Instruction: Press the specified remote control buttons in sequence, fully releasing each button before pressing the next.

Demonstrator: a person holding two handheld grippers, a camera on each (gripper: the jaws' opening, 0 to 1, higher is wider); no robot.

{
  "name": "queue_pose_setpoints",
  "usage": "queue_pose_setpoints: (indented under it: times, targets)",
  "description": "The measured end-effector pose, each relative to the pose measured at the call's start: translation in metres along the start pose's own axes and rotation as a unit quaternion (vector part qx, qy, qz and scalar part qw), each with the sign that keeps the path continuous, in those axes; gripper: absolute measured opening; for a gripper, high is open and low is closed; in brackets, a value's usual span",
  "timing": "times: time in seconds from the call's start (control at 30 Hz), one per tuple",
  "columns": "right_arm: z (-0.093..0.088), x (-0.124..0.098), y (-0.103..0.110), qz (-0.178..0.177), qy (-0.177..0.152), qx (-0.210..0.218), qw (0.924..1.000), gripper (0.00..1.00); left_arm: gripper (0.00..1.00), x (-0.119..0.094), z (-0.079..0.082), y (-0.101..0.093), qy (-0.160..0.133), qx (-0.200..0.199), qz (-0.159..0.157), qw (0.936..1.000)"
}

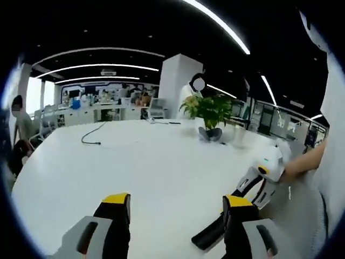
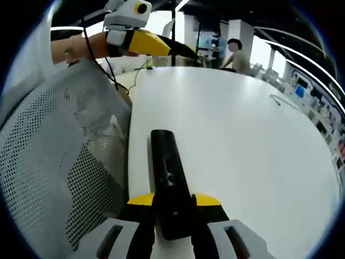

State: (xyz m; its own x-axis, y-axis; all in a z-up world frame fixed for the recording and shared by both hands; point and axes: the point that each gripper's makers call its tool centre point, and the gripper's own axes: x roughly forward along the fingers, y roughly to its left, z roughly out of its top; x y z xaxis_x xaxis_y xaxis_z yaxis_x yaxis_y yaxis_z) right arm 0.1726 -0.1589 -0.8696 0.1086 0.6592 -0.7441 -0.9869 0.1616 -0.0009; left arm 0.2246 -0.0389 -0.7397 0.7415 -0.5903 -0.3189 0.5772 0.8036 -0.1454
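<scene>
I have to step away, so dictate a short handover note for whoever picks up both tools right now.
Right tool: jaws closed on the near end of the long black plastic remote control, which points away over the white table, near its edge.
Left tool: jaws open, holding nothing, above the table. The remote's end shows beside its right jaw.
Potted green plant stands far across the table.
Done: remote is held steady. Whether any button has been pressed cannot be told.
Left: press the buttons in order, probably with the free left tool, releasing each fully.
</scene>
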Motion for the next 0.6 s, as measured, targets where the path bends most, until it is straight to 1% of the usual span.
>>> queue_pose_setpoints:
  times: [0.13, 0.27, 0.33, 0.37, 0.4, 0.43, 0.47, 0.53, 0.6]
  targets:
    - [0.000, 0.000, 0.000, 0.000, 0.000, 0.001, 1.0000, 0.22, 0.86, -0.002, 0.003, -0.001, -0.014, 0.005, 0.019, 0.9997]
    - [0.000, 0.000, 0.000, 0.000, 0.000, 0.000, 1.0000, 0.22, 0.91, -0.003, 0.009, -0.003, -0.031, 0.020, 0.031, 0.9988]
    - [0.000, 0.000, -0.001, 0.000, 0.001, 0.001, 1.0000, 0.22, 0.94, -0.005, 0.014, 0.003, -0.049, 0.034, 0.048, 0.9970]
    - [0.000, 0.000, -0.001, 0.000, 0.002, 0.003, 1.0000, 0.22, 0.94, -0.006, 0.016, 0.004, -0.057, 0.043, 0.055, 0.9959]
    - [0.000, 0.000, -0.001, 0.000, 0.003, 0.003, 1.0000, 0.22, 0.94, -0.007, 0.016, 0.005, -0.057, 0.048, 0.058, 0.9955]
    - [0.000, 0.000, -0.001, 0.000, 0.005, 0.003, 1.0000, 0.22, 0.93, -0.010, 0.022, 0.009, -0.073, 0.054, 0.068, 0.9935]
    - [0.000, 0.000, -0.001, 0.000, 0.008, 0.002, 1.0000, 0.22, 0.93, -0.012, 0.025, 0.010, -0.083, 0.056, 0.073, 0.9923]
    - [0.001, 0.001, -0.001, 0.000, 0.015, -0.001, 0.9999, 0.22, 0.93, -0.017, 0.029, 0.013, -0.098, 0.046, 0.079, 0.9909]
    - [0.001, 0.001, -0.001, 0.001, 0.020, 0.002, 0.9998, 0.22, 0.94, -0.020, 0.034, 0.015, -0.112, 0.048, 0.085, 0.9889]
